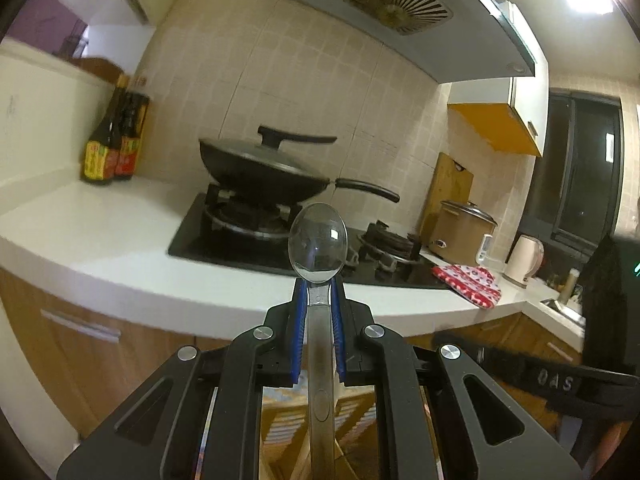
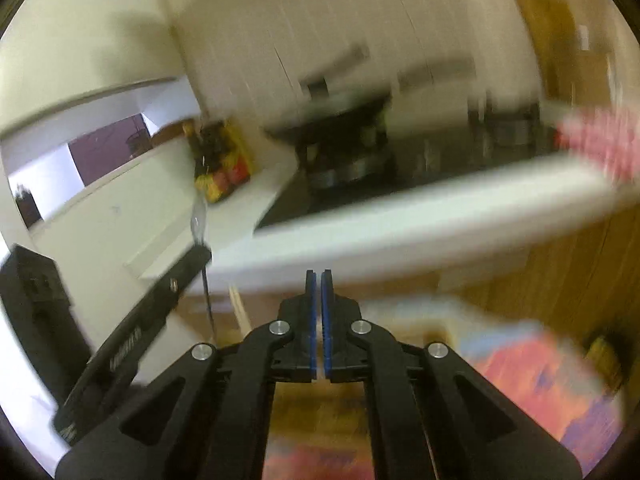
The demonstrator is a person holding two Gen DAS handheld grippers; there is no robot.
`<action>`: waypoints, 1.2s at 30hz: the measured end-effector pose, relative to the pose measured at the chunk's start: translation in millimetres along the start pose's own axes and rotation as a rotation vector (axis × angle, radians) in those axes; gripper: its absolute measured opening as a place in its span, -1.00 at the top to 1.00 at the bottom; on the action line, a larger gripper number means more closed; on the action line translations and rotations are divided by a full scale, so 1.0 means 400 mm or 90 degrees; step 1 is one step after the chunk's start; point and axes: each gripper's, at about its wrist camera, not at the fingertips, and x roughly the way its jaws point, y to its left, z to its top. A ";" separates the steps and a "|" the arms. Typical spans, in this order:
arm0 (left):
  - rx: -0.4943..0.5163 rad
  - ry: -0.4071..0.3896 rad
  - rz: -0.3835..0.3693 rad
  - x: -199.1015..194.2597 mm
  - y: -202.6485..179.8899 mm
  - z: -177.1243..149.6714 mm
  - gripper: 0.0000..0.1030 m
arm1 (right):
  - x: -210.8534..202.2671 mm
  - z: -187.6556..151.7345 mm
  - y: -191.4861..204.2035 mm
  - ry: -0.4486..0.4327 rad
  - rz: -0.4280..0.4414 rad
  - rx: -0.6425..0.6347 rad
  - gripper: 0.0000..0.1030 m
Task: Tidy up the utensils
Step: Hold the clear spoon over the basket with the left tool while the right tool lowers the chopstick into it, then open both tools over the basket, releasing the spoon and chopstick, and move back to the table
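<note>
My left gripper (image 1: pixel 319 286) is shut on a steel spoon (image 1: pixel 318 246); the handle runs back between the blue pads and the bowl sticks out ahead, in front of the white counter (image 1: pixel 100 236) and the stove. In the blurred right wrist view my right gripper (image 2: pixel 319 276) is shut, its blue pads together with nothing between them, just below the counter (image 2: pixel 360 236) edge. The left gripper (image 2: pixel 202 250) appears there at the left, the spoon (image 2: pixel 199 220) showing as a thin bright streak at its tip.
A lidded black wok (image 1: pixel 266 172) sits on the gas hob (image 1: pixel 224 232). Sauce bottles (image 1: pixel 114 144) stand at the left wall. A cooker pot (image 1: pixel 464 232), a red patterned cloth (image 1: pixel 470 284) and a kettle (image 1: pixel 524 258) are on the right. Wooden cabinet fronts (image 1: pixel 80 352) are below.
</note>
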 end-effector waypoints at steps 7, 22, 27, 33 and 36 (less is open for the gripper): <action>-0.022 -0.001 -0.008 0.006 0.019 -0.010 0.80 | -0.043 -0.040 -0.023 0.043 0.002 -0.009 0.99; 0.002 -0.016 -0.012 -0.016 0.015 -0.022 0.68 | -0.156 -0.033 -0.023 -0.033 -0.025 -0.075 0.97; 0.007 -0.001 -0.023 -0.052 0.028 -0.025 0.29 | -0.146 0.008 -0.106 0.007 -0.023 -0.019 0.75; -0.007 0.002 -0.026 -0.109 0.056 -0.018 -0.01 | -0.098 0.004 -0.208 0.049 -0.052 0.050 0.11; -0.016 0.016 -0.035 -0.128 0.074 -0.018 -0.04 | -0.076 -0.010 -0.242 0.071 -0.061 0.077 0.11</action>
